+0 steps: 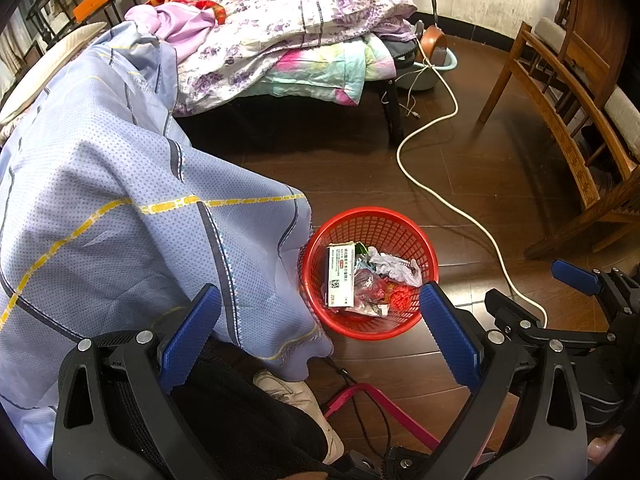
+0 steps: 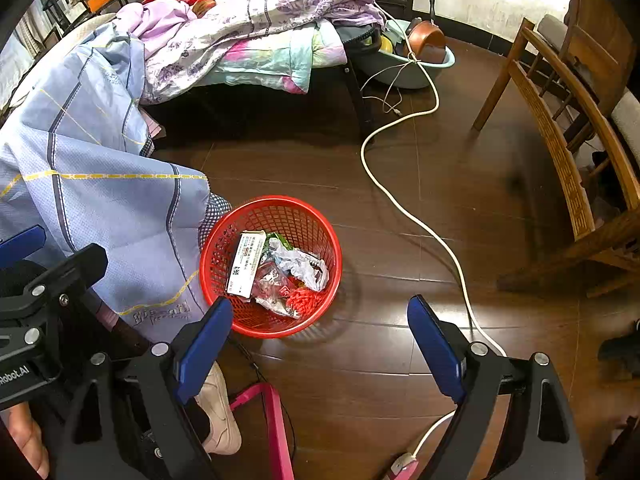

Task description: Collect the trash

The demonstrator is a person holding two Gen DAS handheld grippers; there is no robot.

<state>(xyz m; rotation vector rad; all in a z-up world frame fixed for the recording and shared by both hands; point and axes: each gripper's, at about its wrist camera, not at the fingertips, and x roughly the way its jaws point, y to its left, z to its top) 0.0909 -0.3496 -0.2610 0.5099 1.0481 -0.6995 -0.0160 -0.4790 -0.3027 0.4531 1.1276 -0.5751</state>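
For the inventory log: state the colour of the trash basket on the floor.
Red, an open plastic mesh basket. It shows best in the right wrist view.

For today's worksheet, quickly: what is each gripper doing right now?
Left gripper: open, holding nothing.
Right gripper: open, holding nothing.

Red basket [image 2: 276, 326], blue checked sheet [image 2: 100, 208]

Floor [image 2: 460, 184]: dark wood boards.
Basket [image 2: 316, 220]: red, at centre.
Cable [image 2: 400, 208]: white, from 1 o'clock to 5 o'clock.
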